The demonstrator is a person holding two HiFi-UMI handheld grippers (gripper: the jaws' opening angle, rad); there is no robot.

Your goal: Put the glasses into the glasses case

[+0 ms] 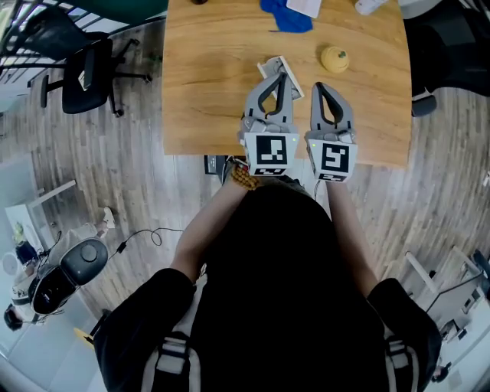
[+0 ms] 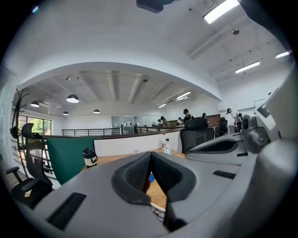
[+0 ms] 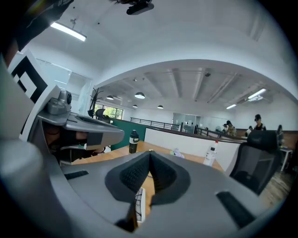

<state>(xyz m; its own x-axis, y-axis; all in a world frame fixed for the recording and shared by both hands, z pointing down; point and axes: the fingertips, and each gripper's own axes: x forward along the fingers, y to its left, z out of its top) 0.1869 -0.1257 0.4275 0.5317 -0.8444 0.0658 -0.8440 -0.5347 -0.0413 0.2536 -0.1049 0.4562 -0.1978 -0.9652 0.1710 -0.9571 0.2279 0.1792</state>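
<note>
1. A pale rectangular box (image 1: 269, 67), which may be the glasses case, lies on the wooden bench (image 1: 207, 84) near its front edge. Its near end is hidden under the left claw. I cannot make out the glasses, nor whether anything lies in the box.
2. The left claw (image 1: 280, 76) hangs over that box, pointing away from the person. In the left gripper view its two dark pads are clenched, tips meeting, with nothing between them.
3. The right claw (image 1: 320, 86) hangs just beside the left one, over bare wood to the right of the box. In the right gripper view its pads are also clenched tip to tip and hold nothing.
4. A small yellow round object (image 1: 334, 59) sits on the bench just beyond the right claw.
5. A blue cloth (image 1: 287, 17) lies at the far edge of the bench.
6. The person, in a dark top, stands at the near edge with both arms reaching forward.
7. A black office chair (image 1: 88, 73) stands on the wood-plank floor to the left of the bench.
</note>
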